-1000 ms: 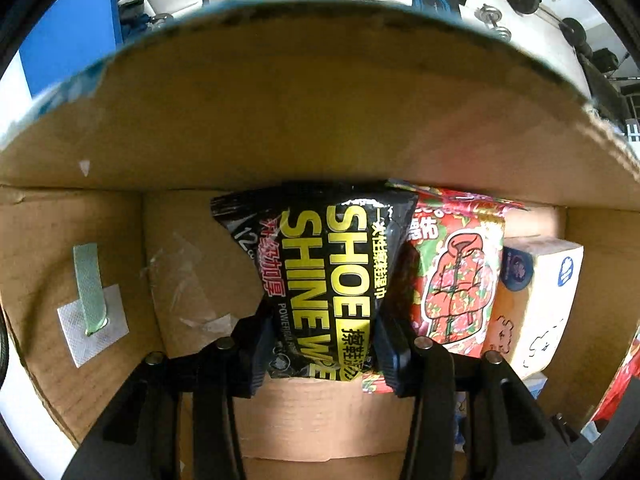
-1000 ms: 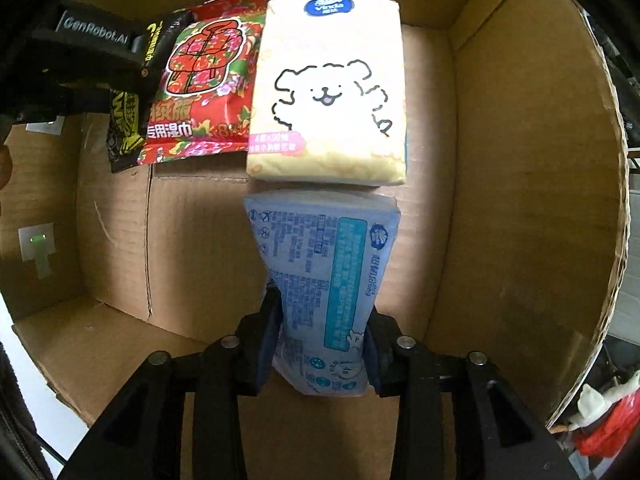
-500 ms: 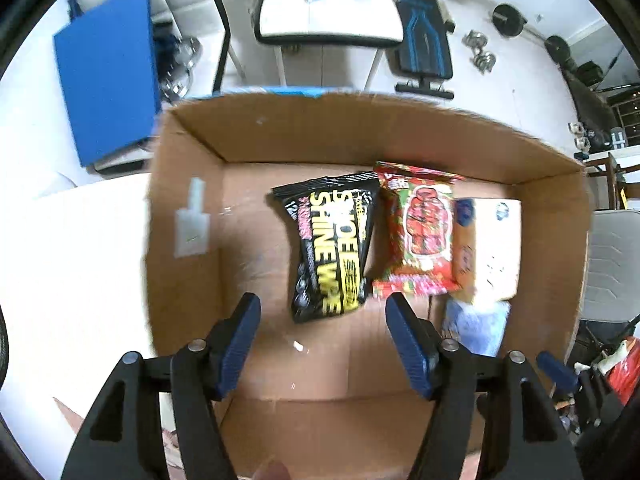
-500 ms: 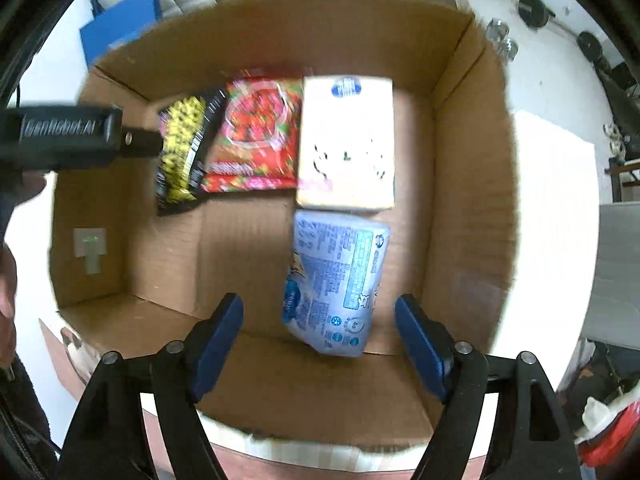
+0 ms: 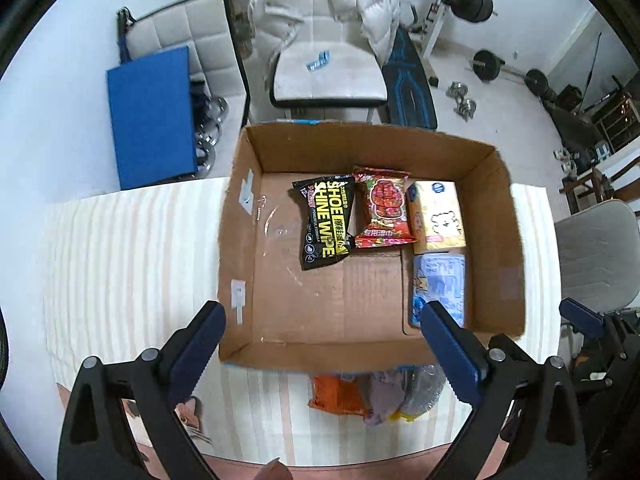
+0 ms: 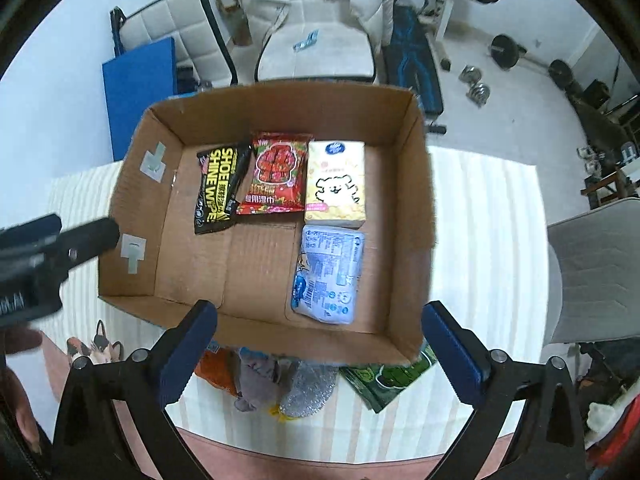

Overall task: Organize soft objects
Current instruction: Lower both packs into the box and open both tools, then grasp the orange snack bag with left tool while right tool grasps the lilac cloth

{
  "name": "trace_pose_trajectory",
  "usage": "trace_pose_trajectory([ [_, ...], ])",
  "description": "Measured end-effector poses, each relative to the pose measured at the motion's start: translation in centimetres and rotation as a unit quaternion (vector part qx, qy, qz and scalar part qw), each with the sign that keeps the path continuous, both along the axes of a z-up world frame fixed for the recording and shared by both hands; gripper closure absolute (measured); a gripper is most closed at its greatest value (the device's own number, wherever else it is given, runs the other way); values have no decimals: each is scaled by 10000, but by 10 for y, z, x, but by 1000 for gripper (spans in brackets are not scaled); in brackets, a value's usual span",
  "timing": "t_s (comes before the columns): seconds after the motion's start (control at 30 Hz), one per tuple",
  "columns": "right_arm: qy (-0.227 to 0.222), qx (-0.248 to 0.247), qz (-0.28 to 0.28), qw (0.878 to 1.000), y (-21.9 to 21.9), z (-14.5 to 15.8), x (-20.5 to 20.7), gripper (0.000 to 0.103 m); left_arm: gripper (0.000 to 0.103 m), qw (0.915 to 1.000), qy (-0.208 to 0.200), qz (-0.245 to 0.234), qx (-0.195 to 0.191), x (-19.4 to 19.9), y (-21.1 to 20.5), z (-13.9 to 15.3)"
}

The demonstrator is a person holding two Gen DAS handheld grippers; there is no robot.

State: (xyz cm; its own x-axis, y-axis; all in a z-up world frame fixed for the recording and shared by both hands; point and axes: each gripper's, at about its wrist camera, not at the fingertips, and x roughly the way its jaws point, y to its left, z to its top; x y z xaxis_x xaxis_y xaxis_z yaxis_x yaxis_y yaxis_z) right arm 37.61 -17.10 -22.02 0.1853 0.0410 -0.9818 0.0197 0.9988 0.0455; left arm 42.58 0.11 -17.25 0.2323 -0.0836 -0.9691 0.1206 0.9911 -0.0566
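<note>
An open cardboard box (image 5: 360, 148) stands on the table. On its floor lie a black shoe-wipe pack (image 5: 326, 220), a red wipe pack (image 5: 384, 208), a yellow tissue pack (image 5: 438, 216) and, in front of that, a blue wipe pack (image 6: 328, 276). My left gripper (image 5: 322, 320) hangs high above the box's near left side, jaws still opening, nothing between them. Over the near right side my right gripper (image 6: 319, 316) is also opening wide and holds nothing. Both point steeply down.
In front of the box on the striped cloth (image 5: 132, 260) lie an orange pack (image 6: 218, 372), a grey cloth (image 6: 260, 376), a silvery scourer (image 6: 308, 392) and a green pack (image 6: 384, 376). Behind the table stand a chair with a white jacket (image 5: 324, 40) and a blue board (image 5: 152, 112).
Both grippers let go and opened: the left released the black pack, the right the blue pack. Both rose out of the box, and the packs now lie on its floor.
</note>
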Motion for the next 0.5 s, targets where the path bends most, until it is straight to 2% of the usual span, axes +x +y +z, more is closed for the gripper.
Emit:
trace_pose_trajectory([
  [0.23, -449, -14, -90, 9989, -4, 43, -41, 0, 3, 9969, -771, 84, 138, -51, -7, 43],
  [0.5, -844, 98, -136, 9963, -11, 84, -74, 0, 3, 9940, -1087, 95, 75, -84, -12, 77],
])
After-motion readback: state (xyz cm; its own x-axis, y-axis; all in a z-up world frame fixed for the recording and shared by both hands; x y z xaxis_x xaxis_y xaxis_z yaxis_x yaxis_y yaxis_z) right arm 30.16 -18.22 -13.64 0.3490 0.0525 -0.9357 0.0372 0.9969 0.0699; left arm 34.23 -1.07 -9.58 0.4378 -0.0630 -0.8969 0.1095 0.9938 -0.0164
